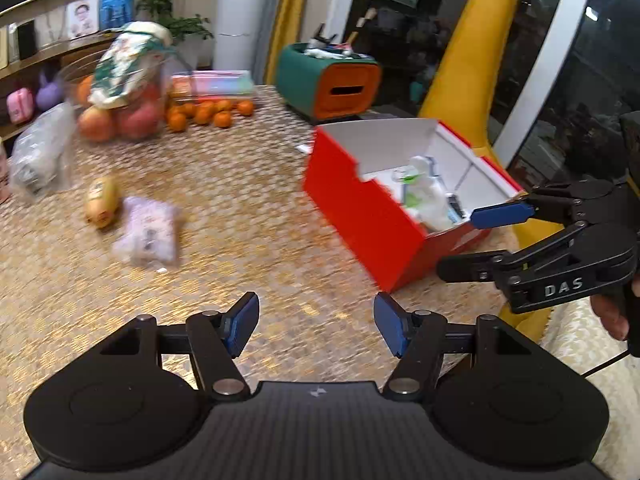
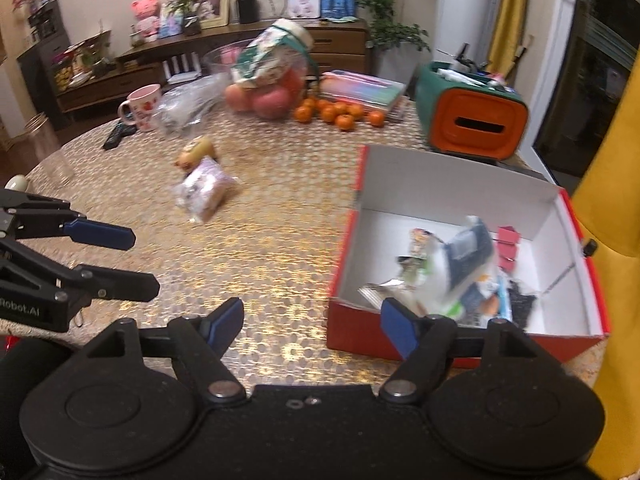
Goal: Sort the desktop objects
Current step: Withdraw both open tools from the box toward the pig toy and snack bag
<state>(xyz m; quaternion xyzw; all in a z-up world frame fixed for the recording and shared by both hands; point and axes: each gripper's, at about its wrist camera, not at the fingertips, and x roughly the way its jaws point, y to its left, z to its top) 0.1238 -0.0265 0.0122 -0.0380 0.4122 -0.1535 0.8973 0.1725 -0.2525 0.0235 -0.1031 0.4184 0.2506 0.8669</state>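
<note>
Beside the red box (image 2: 352,240), both claws hang released and empty, left (image 1: 316,326) and right (image 2: 312,322), ready for the pouch (image 1: 146,230) on the surface (image 1: 248,216).

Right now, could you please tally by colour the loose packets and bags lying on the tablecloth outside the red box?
Yellow packet: 1
Pale purple packet: 1
Clear plastic bag: 1
Total: 3
</note>
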